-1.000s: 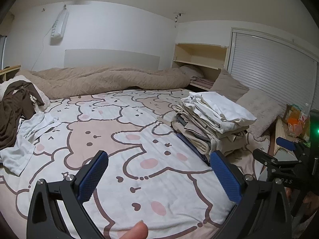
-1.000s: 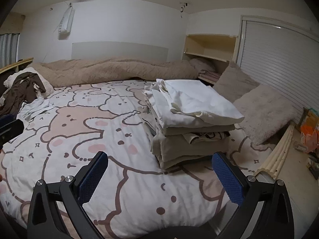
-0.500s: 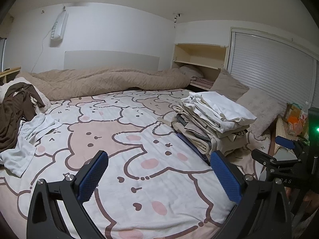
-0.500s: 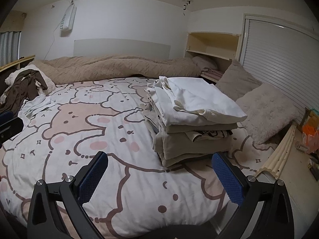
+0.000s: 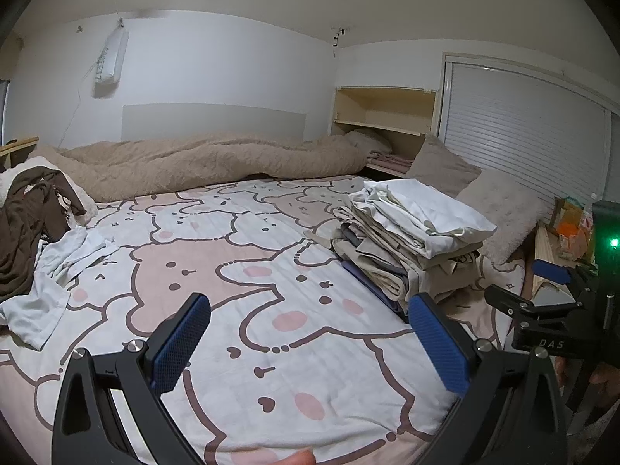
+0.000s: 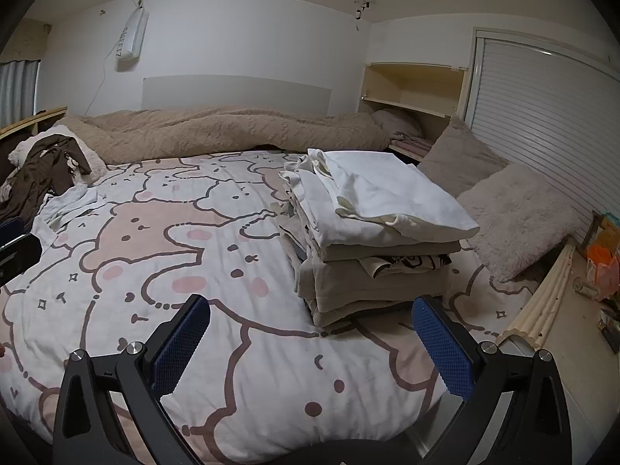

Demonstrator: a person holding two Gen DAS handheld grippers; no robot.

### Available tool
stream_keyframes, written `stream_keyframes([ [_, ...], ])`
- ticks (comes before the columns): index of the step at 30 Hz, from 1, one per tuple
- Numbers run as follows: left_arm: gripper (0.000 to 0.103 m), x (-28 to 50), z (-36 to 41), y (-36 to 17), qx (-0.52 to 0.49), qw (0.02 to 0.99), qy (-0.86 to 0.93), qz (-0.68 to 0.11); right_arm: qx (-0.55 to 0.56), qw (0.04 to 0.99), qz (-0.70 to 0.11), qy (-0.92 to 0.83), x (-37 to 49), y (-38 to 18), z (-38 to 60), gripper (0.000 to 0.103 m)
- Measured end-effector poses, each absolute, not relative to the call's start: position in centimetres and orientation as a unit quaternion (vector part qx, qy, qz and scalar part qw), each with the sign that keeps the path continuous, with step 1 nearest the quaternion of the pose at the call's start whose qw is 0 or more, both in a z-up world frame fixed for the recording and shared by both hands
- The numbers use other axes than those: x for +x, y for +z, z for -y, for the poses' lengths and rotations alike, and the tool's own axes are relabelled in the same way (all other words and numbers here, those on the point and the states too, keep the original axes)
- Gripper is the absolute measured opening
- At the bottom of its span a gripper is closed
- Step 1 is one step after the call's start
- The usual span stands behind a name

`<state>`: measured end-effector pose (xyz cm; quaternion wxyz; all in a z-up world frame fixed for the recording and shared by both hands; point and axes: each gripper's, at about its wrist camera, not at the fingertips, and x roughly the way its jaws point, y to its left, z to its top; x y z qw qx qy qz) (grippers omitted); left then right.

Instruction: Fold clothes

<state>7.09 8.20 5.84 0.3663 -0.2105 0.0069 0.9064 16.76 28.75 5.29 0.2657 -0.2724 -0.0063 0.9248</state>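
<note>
Tongs status: my left gripper [image 5: 308, 333] stands wide, nothing between its blue pads [image 5: 182, 343]; my right gripper [image 6: 310, 335] is equally wide and empty. Both hover over the bear-print bedsheet [image 5: 248, 271], touching no cloth.

Location of work: the unfolded garments lie at 9 to 10 o'clock in the left wrist view. A pale crumpled shirt [image 5: 58, 271] sprawls on the sheet, and a brown garment [image 5: 27, 228] is heaped just beside it, partly overlapping it. The stack of folded clothes [image 5: 410, 240] sits at 2 o'clock, near two grey pillows [image 5: 500, 213].

Hazards, in my judgement:
1. The stack is tall and its upper white layers overhang on the pillow side. A nudge from my right tongs, which hover nearest it, could slide the top layers off.
2. The shirt and brown garment overlap. A pinch at the border may lift both together.
3. Pinching deep could catch the bedsheet with the shirt and drag it under the stack.

Orientation: the shirt's long axis runs roughly from 7 o'clock toward 1 o'clock in the left view, with the narrower bunched end toward the brown heap. Collar and hem cannot be told apart. The brown garment has no readable axis.
</note>
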Motion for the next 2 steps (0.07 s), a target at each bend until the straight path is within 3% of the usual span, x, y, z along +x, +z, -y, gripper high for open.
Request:
stream_keyframes([
  [2,0.103,7.08,-8.13,5.85,-0.211,0.368,0.905,-0.006,-0.272,0.265,0.007,0.925,16.77,5.36,-28.76,0.103],
])
